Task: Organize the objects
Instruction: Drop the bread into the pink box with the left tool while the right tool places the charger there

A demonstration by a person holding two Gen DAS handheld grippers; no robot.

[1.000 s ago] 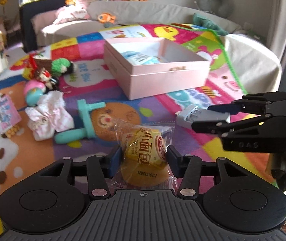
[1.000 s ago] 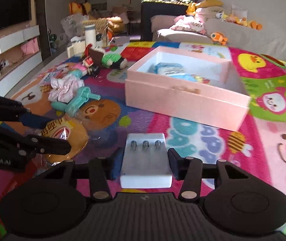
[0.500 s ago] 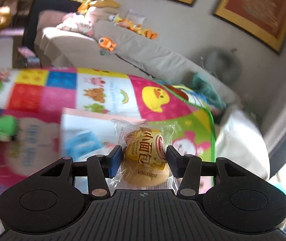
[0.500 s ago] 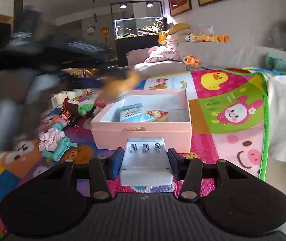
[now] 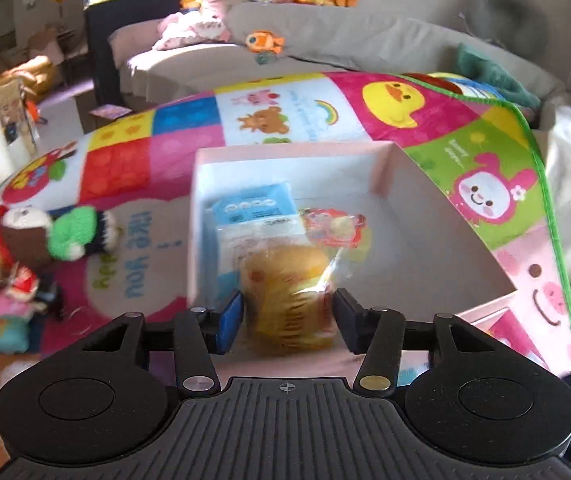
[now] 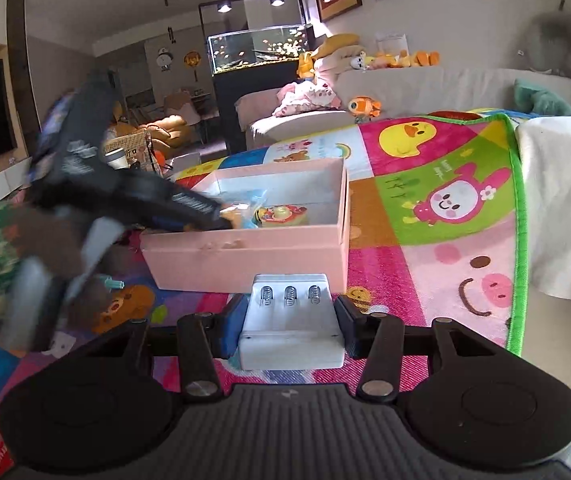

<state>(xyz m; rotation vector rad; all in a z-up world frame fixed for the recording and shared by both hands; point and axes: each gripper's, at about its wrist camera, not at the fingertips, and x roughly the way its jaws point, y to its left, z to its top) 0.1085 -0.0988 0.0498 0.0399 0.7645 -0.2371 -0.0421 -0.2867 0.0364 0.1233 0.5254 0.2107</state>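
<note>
My left gripper (image 5: 287,320) is shut on a wrapped yellow bread bun (image 5: 285,292), blurred by motion, just above the near part of the open pink box (image 5: 445,216). Inside the box lie a blue packet (image 5: 253,204) and a red snack packet (image 5: 333,226). My right gripper (image 6: 289,328) is shut on a white battery case (image 6: 291,320) with three springs, held above the mat just in front of the pink box (image 6: 245,256). In the right wrist view the left gripper (image 6: 221,220) shows as a dark blur reaching over the box's left side.
A colourful play mat (image 6: 425,240) covers the floor. Left of the box lie a green and brown plush toy (image 5: 65,236) and a small doll (image 5: 21,292). A teal toy (image 6: 109,282) lies near the box's front. A sofa (image 5: 365,40) stands behind, a white blanket (image 6: 561,200) at the right.
My left gripper has carried the bun from low over the mat to above the pink box. My right gripper, still holding the battery case, has drawn nearer the box's front.
</note>
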